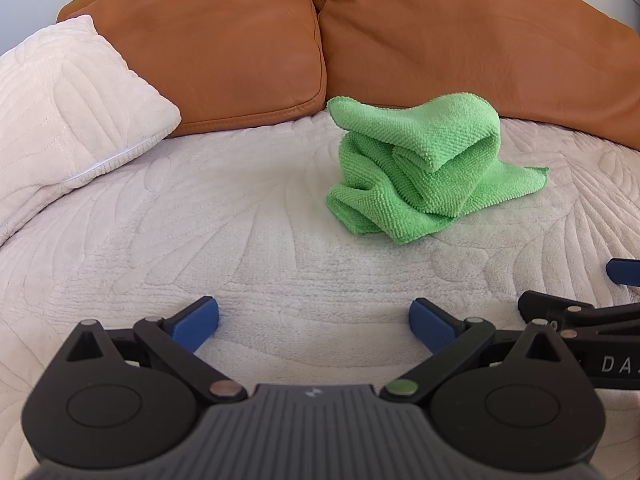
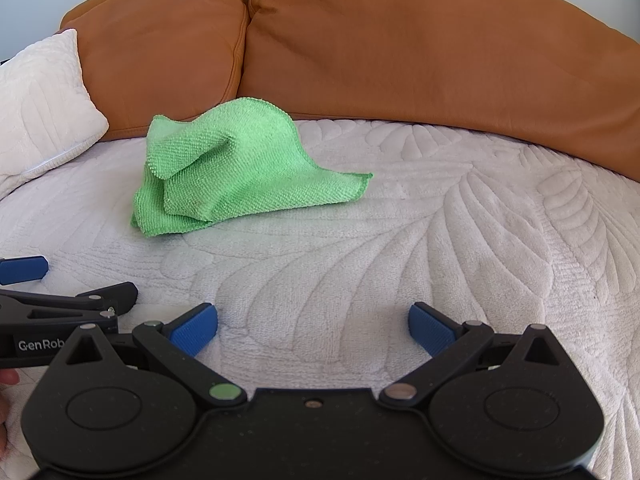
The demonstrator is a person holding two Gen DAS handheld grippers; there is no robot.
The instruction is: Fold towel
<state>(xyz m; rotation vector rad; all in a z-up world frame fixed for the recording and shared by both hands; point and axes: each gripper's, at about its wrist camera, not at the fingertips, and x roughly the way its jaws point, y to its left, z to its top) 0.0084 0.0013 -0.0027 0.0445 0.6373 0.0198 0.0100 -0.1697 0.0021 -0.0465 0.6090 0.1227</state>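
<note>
Crumpled green towel (image 1: 424,172) lies beyond both spread, seemingly empty grippers.

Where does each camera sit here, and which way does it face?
Left wrist: on the left claw, low over the white cover, facing the crumpled green towel; the right claw's edge shows at right.
Right wrist: on the right claw, facing the towel from its right; the left claw and a fingertip show.
Shared: towel, brown cushions, white pillow.

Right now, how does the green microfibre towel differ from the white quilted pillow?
The green microfibre towel lies crumpled in a heap mid-bed; the white quilted pillow sits smooth and plump at the left. The towel looks smaller than the pillow. Both rest on the white bedspread, untouched.
</note>
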